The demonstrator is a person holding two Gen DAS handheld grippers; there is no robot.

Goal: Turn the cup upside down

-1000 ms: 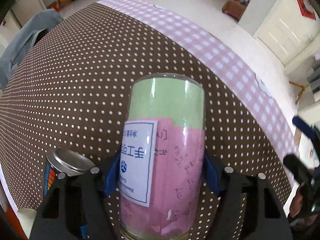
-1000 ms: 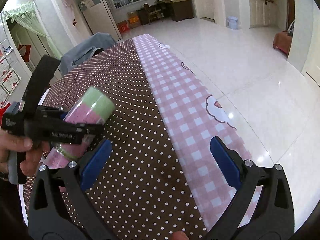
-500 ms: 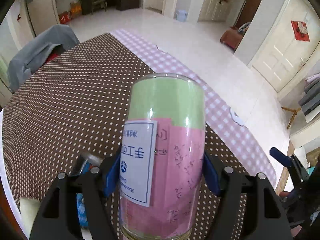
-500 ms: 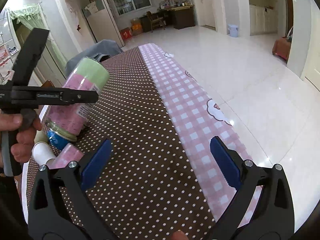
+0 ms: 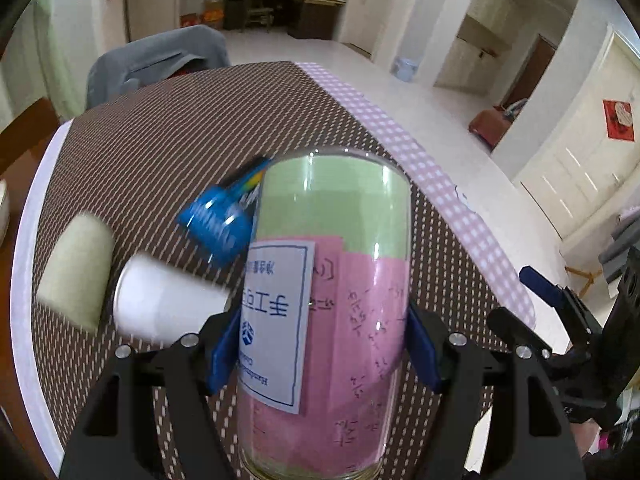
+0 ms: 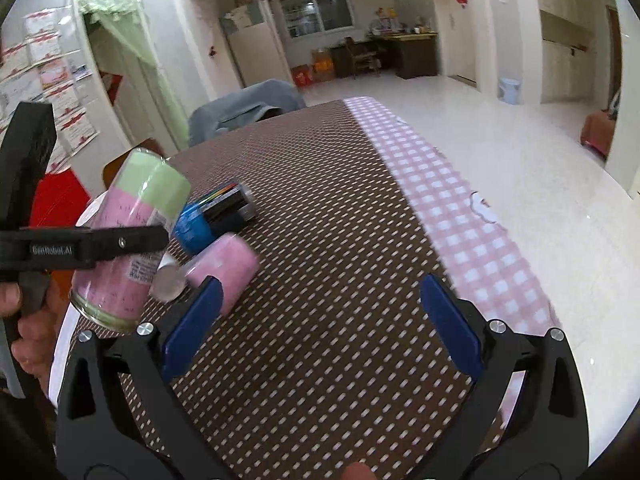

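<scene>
A brown dotted tablecloth [image 6: 320,280] fills the frame's middle. At left, our left gripper [image 6: 120,240] is clamped on the glass cup [image 6: 128,232], held tilted in the air, rim lowest. We should finish turning it level before lowering. Our right gripper [image 6: 316,320], bottom centre, stands wide apart, empty.

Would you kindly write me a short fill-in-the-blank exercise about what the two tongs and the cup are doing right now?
1. The glass cup is gripped by the ____ tongs.
2. The right tongs are open and hold ____.
3. The paper inside the cup is pink at the rim end and ____ at the base end.
4. The cup's open rim points toward the ____ that grips the left tongs.

Missing words: left; nothing; green; hand
</scene>
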